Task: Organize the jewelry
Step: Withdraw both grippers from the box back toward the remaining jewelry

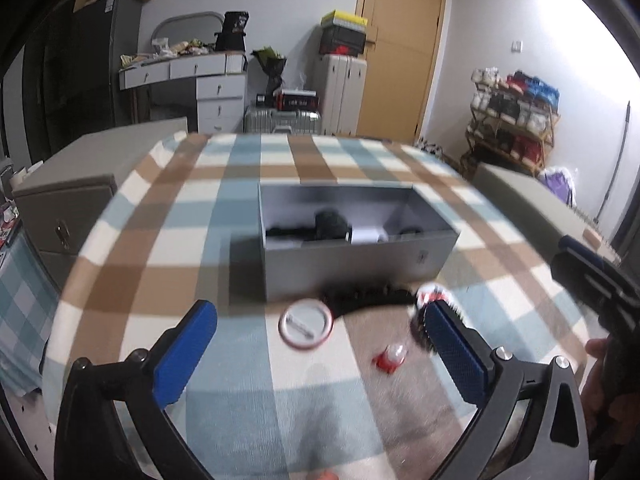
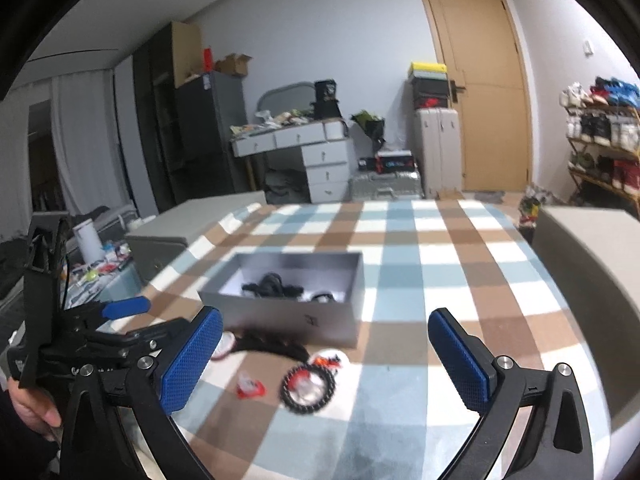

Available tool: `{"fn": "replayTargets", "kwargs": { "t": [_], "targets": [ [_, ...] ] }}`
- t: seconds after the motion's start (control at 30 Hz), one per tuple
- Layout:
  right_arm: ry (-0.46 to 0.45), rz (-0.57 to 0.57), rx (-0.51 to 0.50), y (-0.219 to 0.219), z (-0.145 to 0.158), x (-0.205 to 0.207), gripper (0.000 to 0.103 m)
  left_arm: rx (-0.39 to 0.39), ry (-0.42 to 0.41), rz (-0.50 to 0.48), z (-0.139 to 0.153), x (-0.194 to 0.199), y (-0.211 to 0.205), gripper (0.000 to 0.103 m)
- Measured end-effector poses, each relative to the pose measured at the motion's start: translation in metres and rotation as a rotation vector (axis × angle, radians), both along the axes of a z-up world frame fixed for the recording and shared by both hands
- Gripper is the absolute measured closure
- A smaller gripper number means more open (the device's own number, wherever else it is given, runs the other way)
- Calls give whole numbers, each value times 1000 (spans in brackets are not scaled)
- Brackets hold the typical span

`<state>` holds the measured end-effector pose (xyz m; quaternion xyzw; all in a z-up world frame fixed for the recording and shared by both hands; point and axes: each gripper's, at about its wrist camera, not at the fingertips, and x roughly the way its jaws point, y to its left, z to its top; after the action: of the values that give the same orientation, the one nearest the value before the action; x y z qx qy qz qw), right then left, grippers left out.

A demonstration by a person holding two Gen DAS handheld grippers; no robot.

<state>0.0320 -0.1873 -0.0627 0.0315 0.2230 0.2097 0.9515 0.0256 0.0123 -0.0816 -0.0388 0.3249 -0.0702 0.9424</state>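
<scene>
Grey open cardboard box (image 2: 280, 312) holds dark jewelry. One black bead bracelet (image 2: 308, 390), one round white badge (image 1: 306, 326), one red piece (image 1: 390, 358) lie outside it. Left gripper (image 1: 316, 356) and right gripper (image 2: 326, 356): jaws wide apart, empty.

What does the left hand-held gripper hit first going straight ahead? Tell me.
Probably the round white badge lying on the cloth between the open left hand-held gripper pads; the grey box lies beyond. Depth is unclear.

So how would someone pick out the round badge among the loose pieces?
Find the grey open box on the checked tablecloth. Just before its front wall lies the round badge, flat. Alone among the black beads and small red piece, it is a white disc with a red rim.
</scene>
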Motion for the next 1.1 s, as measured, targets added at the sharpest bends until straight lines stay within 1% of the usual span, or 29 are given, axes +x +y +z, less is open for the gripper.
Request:
{"fn": "replayTargets", "kwargs": {
  "t": [0.1, 0.27, 0.33, 0.37, 0.5, 0.6, 0.7, 0.8, 0.9, 0.97, 1.0, 1.03, 1.1],
  "targets": [
    [14, 0, -11, 0, -8, -1, 0, -1, 33, -22, -10, -5, -4, 1],
    [34, -16, -21, -1, -18, -3, 0, 29, 75, -60, -16, -5, -15, 1],
    [42, -18, -22, -1, -21, -2, 0, 20, 87, -81, -17, -4, -17, 1],
    [46, -20, -23, -2, -22, -2, 0, 12, 90, -101, -18, -3, -18, 1],
    [57, -26, -16, -5, -27, -3, 0, 31, 87, -138, -21, 1, -25, 2],
    [71, -30, -20, -7, -30, -3, 0, 34, 86, -184, -21, 2, -32, 2],
    [81, -33, -12, -10, -33, -3, 0, 60, 81, -224, -21, 4, -41, 2],
    [96, -56, -9, -13, -36, -1, 0, 44, 83, -247, -21, 9, -42, 3],
    [118, -66, -13, -16, -39, 2, 0, 31, 100, -276, -22, 12, -43, 14],
    [124, -70, -10, -18, -40, 2, 0, 33, 112, -292, -24, 13, -45, 26],
    [127, -73, -9, -19, -40, 2, 0, 31, 117, -298, -25, 14, -45, 30],
    [127, -75, -8, -20, -41, 2, 0, 26, 123, -306, -25, 14, -46, 37],
    [125, -74, -2, -22, -41, 2, 0, 19, 135, -319, -27, 14, -46, 44]
  ]
}}
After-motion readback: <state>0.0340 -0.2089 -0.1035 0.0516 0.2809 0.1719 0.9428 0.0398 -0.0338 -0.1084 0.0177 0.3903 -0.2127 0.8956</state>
